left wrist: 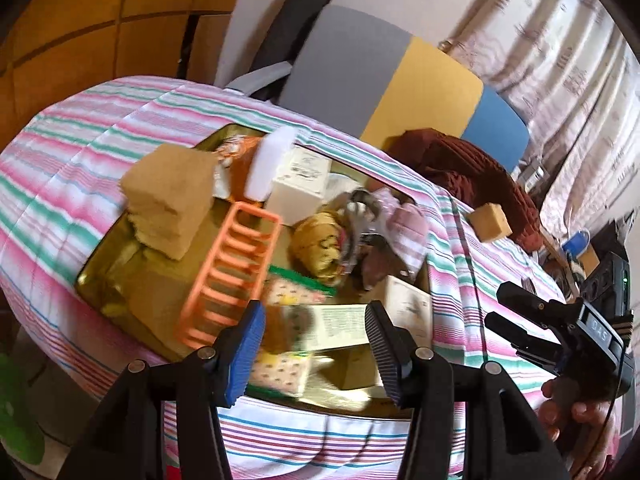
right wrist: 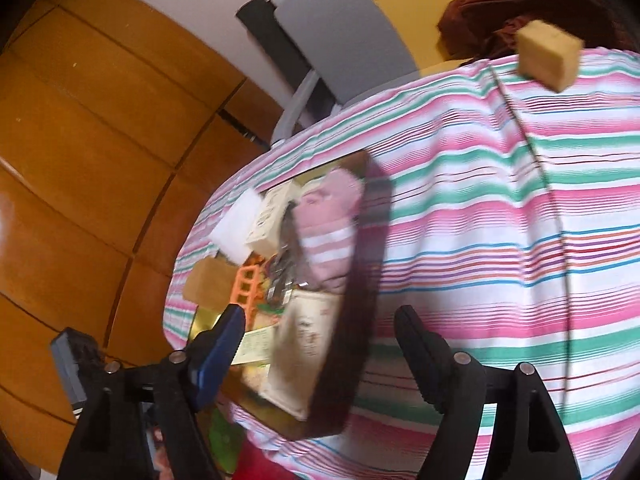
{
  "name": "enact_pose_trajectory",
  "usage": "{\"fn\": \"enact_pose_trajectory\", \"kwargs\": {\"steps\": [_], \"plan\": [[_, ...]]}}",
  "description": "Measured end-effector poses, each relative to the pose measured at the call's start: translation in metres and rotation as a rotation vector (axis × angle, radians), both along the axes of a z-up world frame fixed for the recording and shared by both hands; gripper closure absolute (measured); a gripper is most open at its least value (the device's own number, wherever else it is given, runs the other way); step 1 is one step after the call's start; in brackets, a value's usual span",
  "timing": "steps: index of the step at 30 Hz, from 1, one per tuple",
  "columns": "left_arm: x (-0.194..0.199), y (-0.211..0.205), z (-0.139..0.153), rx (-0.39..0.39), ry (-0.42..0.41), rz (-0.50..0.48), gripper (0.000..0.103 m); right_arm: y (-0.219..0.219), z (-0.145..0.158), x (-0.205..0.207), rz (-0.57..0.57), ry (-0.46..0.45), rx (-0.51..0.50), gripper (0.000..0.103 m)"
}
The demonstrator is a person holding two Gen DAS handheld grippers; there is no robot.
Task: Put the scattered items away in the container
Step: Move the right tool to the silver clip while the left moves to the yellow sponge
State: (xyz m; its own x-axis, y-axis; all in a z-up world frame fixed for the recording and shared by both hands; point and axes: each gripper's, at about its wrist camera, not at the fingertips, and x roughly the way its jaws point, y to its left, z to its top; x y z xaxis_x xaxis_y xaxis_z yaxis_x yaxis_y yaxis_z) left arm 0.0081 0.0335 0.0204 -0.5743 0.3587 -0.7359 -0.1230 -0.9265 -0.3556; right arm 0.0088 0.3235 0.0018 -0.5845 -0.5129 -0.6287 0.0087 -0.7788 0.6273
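We see a striped cloth (left wrist: 80, 152) under the full tin (left wrist: 96, 264), a sponge (right wrist: 548, 54) far right, wood panelling (right wrist: 80, 120) behind; left gripper (left wrist: 316, 344) and right gripper (right wrist: 320, 344) both gape empty.

left hand-held gripper (left wrist: 316, 340): jaws apart, empty | right hand-held gripper (right wrist: 320, 332): jaws apart, empty

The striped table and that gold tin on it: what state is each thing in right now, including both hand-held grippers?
Gold tin: open, crowded with items.
Large sponge: in the tin, leaning against its rim.
Orange rack: in the tin, tilted.
White box: upright in the tin.
Small sponge: loose on the striped cloth, outside the tin.
Left hand-held gripper: open, empty.
Right hand-held gripper: open, empty.
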Motion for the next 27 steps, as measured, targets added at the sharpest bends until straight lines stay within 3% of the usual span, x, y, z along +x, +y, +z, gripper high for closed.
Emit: {"fn": "enact_pose_trajectory", "kwargs": {"steps": [12,27], "plan": [[0.005,0.100,0.019,-0.073,0.034,-0.226,0.049,0.093,-0.003,0.025,-0.180,-0.027,0.022,0.021],[0.015,0.199,0.014,-0.114,-0.001,-0.446,0.049,0.183,0.024,0.026,-0.359,-0.005,0.291,0.018]]}}
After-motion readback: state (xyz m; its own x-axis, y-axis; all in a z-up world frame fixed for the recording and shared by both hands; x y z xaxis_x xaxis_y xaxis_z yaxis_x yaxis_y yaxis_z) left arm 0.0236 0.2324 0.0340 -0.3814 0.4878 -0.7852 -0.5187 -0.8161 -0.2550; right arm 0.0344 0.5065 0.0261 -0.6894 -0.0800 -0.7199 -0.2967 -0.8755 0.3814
